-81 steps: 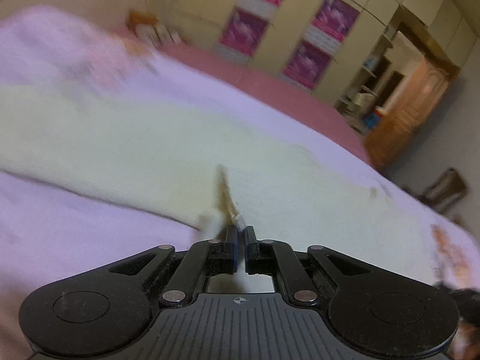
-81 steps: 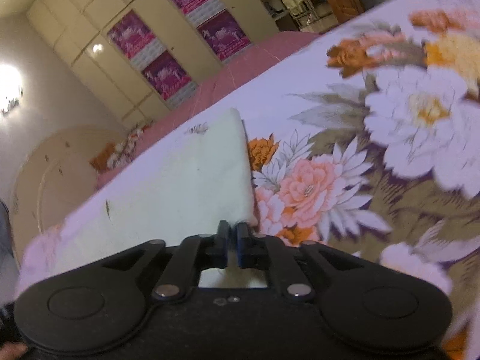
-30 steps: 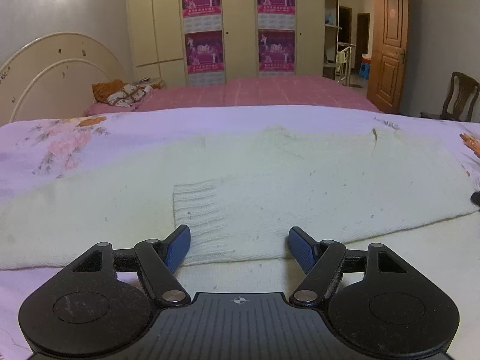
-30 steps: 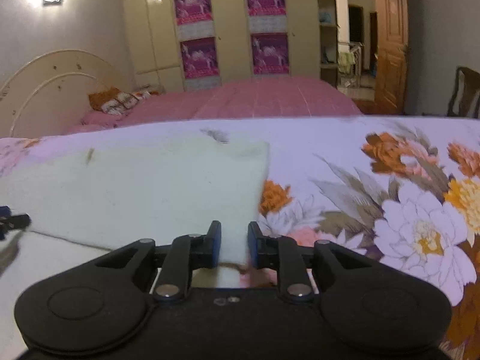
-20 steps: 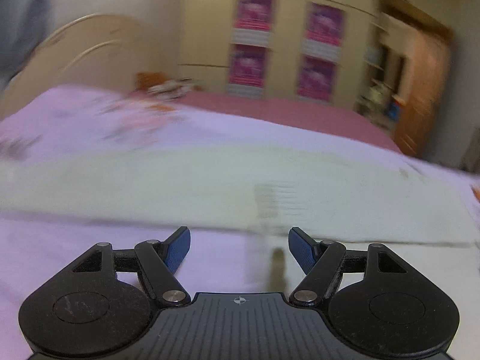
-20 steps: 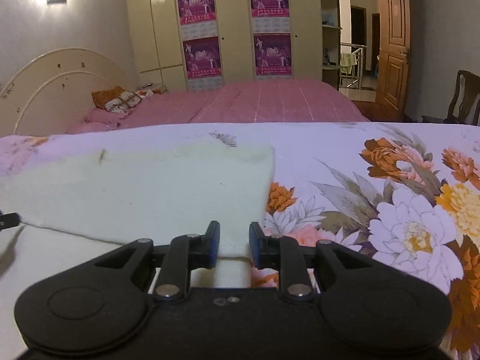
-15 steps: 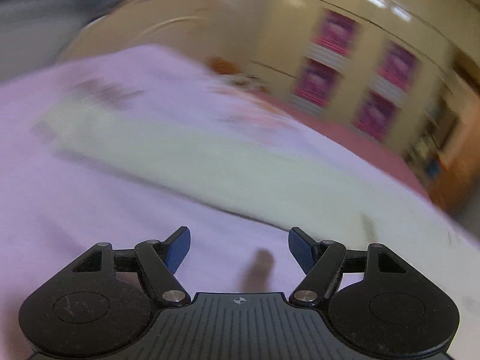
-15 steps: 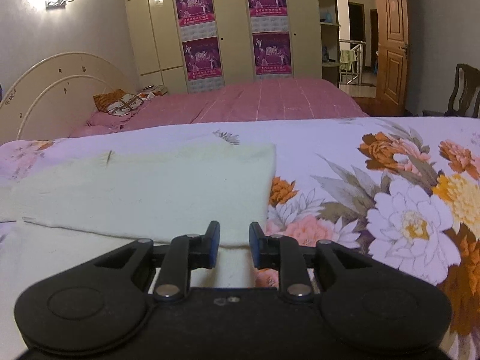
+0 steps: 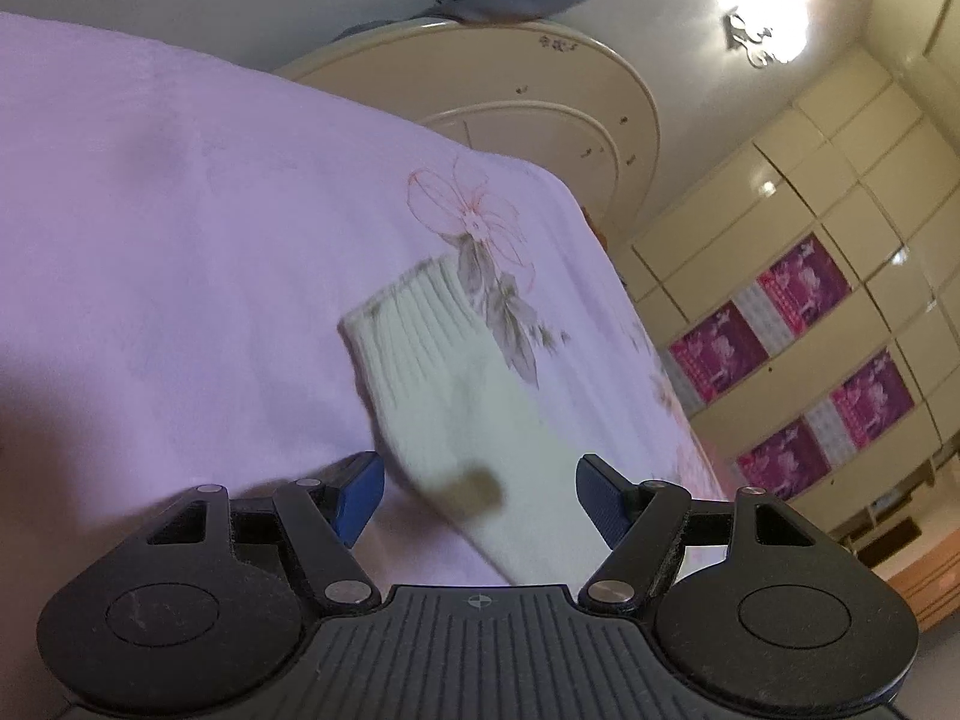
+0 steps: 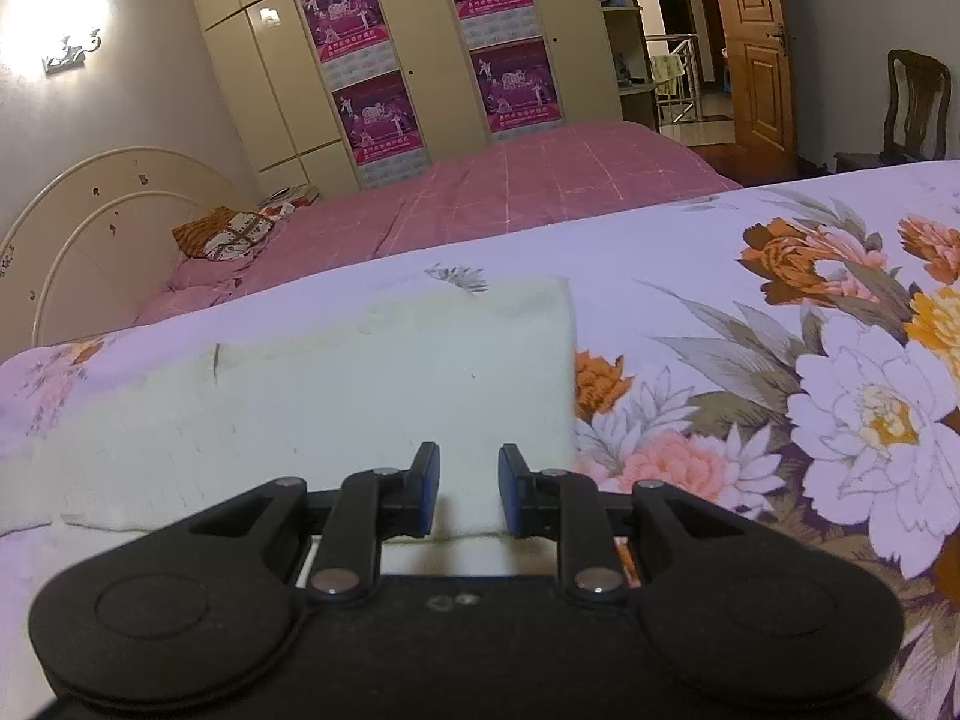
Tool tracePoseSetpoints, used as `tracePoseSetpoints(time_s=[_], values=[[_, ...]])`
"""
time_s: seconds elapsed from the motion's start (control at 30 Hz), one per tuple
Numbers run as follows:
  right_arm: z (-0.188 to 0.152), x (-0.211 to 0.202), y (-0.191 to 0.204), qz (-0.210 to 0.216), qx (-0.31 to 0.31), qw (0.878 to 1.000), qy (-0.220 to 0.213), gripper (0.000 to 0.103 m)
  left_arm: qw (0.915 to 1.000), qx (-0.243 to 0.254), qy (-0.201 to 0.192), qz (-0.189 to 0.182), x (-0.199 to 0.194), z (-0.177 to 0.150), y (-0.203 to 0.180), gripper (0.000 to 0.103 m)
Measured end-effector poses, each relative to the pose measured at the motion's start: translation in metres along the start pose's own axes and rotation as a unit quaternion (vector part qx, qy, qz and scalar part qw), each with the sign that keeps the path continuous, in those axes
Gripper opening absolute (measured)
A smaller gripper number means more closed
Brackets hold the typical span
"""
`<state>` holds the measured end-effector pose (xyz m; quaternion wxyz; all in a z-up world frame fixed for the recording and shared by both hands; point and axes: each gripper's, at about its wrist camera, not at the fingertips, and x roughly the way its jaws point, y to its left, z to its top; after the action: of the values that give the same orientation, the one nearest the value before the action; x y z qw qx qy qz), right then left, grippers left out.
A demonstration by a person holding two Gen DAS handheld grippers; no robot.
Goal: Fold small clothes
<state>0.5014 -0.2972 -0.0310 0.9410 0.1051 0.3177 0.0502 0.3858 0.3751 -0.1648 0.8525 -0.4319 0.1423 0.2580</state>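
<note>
A cream knit garment lies flat on the lilac floral bedspread. In the left wrist view its ribbed sleeve cuff [image 9: 414, 324] points away from me, and the sleeve runs down between my fingers. My left gripper [image 9: 477, 495] is open and empty, just above the sleeve. In the right wrist view the folded body of the garment [image 10: 360, 396] spreads to the left, its right edge straight. My right gripper [image 10: 468, 489] is partly open over the garment's near right corner, holding nothing.
The bedspread [image 10: 810, 360] has big orange and white flowers on the right. A cream headboard [image 9: 528, 96] stands behind. A second bed with a pink cover [image 10: 510, 192], wardrobes with purple posters [image 10: 372, 90], a wooden door [image 10: 762, 48] and a chair [image 10: 915, 102] lie beyond.
My left gripper let go of the garment, opened wide and swung left to the sleeve cuff. My right gripper released the garment's corner and opened a little wider.
</note>
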Motion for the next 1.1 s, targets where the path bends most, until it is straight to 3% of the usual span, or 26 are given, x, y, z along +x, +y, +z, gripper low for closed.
tracePoseSetpoints(time_s=[0.2, 0.23, 0.27, 0.3, 0.33, 0.4, 0.5, 0.67, 0.77, 1.0, 1.1], values=[[0.001, 0.001, -0.003, -0.002, 0.001, 1.000, 0.002, 0.022, 0.9998, -0.020, -0.006, 0.004, 0.024, 0.012, -0.003, 0.071], [0.001, 0.001, -0.005, -0.003, 0.004, 1.000, 0.002, 0.022, 0.9997, -0.021, -0.008, 0.006, 0.025, 0.012, -0.004, 0.064], [0.001, 0.001, -0.008, -0.003, 0.008, 1.000, 0.003, 0.022, 0.9996, -0.018, -0.010, 0.019, 0.028, 0.013, -0.005, 0.043], [0.000, 0.000, -0.010, -0.004, 0.011, 1.000, 0.004, 0.022, 0.9994, -0.013, -0.006, 0.032, 0.031, 0.012, -0.006, 0.028], [0.000, 0.000, -0.011, -0.006, 0.014, 1.000, 0.005, 0.022, 0.9991, -0.015, 0.008, 0.038, 0.038, 0.013, -0.005, 0.003], [-0.001, -0.001, -0.015, -0.007, 0.018, 1.000, 0.006, 0.022, 0.9995, 0.003, 0.008, 0.031, 0.042, 0.014, -0.015, 0.002], [-0.002, -0.005, -0.018, -0.006, 0.020, 1.000, 0.002, 0.022, 0.9950, 0.098, 0.002, -0.020, 0.032, -0.001, -0.058, 0.002], [-0.006, -0.004, -0.020, -0.007, 0.029, 1.000, 0.003, 0.022, 0.9671, 0.229, 0.023, -0.109, 0.026, -0.060, -0.153, 0.002], [-0.008, -0.004, -0.020, -0.005, 0.029, 1.000, 0.003, 0.022, 0.9502, 0.271, 0.051, -0.145, 0.027, -0.102, -0.198, 0.002], [-0.012, -0.012, -0.025, -0.006, 0.036, 0.999, -0.005, 0.022, 0.9125, 0.342, 0.122, -0.189, 0.024, -0.212, -0.276, 0.002], [-0.013, -0.015, -0.029, -0.005, 0.043, 0.999, -0.009, 0.022, 0.8890, 0.387, 0.141, -0.200, 0.011, -0.258, -0.301, 0.002]])
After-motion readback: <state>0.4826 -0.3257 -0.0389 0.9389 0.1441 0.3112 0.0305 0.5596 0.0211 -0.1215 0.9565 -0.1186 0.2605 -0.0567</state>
